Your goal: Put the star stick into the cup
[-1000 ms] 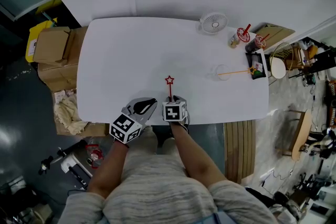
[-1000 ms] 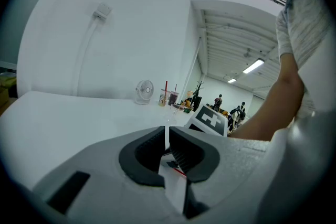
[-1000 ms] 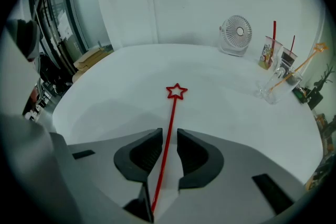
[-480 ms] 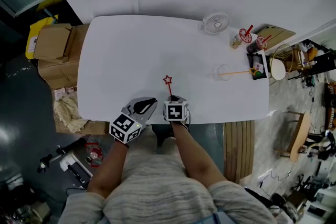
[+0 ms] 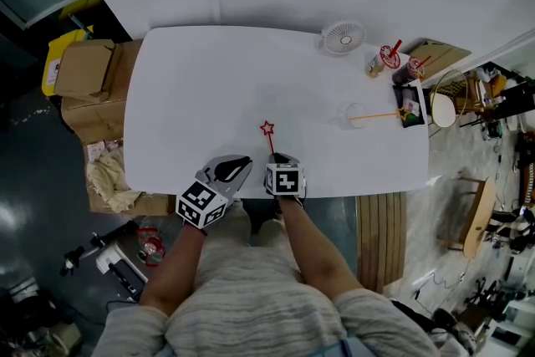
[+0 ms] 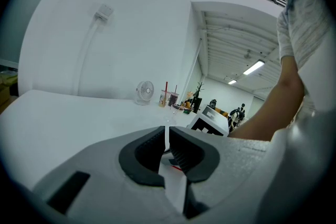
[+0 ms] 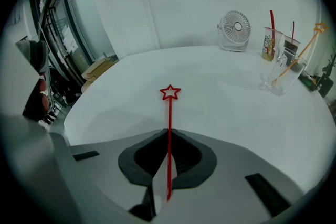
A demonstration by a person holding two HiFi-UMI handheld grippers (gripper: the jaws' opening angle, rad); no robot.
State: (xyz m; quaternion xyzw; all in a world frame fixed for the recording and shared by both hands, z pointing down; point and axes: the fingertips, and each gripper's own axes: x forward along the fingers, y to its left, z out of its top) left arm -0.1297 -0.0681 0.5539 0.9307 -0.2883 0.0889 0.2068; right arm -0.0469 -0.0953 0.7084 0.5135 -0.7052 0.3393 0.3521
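The head view looks down from high over the whole table (image 5: pixel 209 88). The gripper views ride low on the left gripper (image 5: pixel 238 165) and right gripper (image 5: pixel 277 156) at its near edge, facing the fan (image 5: pixel 341 36) all three share.

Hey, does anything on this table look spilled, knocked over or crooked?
Nothing stands out. The clear cup stands upright with an orange stick leaning in it, the fan and two drinks are upright, the red star stick runs straight between the shut right tongs, and no spill shows.
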